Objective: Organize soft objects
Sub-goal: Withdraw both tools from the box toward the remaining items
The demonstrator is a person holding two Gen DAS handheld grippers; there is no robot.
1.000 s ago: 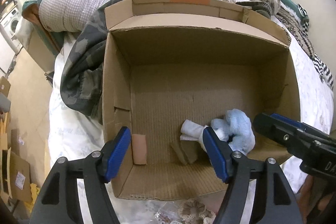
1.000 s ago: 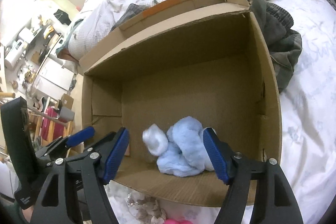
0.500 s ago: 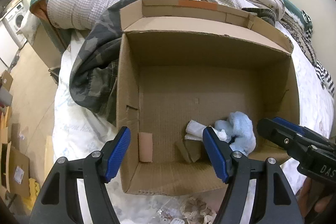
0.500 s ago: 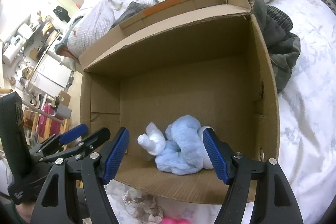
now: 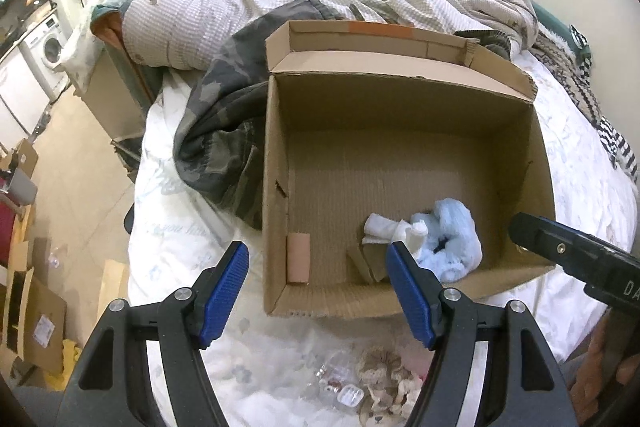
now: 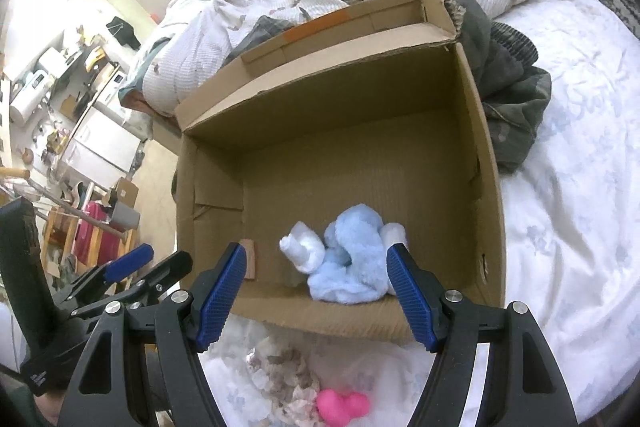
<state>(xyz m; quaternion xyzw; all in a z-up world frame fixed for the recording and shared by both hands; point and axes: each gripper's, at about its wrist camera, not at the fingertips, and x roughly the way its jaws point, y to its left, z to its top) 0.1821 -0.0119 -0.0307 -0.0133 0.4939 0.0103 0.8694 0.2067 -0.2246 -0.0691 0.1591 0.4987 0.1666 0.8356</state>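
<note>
Inside, fluffy blue plush [image 6: 352,259], corrugated box [image 6: 486,187].

Unmade bed [image 5: 580,211], pale walls, perhaps a washing machine [image 5: 50,47]

one cardboard box [image 5: 276,155], one blue plush [image 6: 352,259], two grippers

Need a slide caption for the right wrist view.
Open right gripper above cardboard box holding a light-blue plush, on a bed.
</note>
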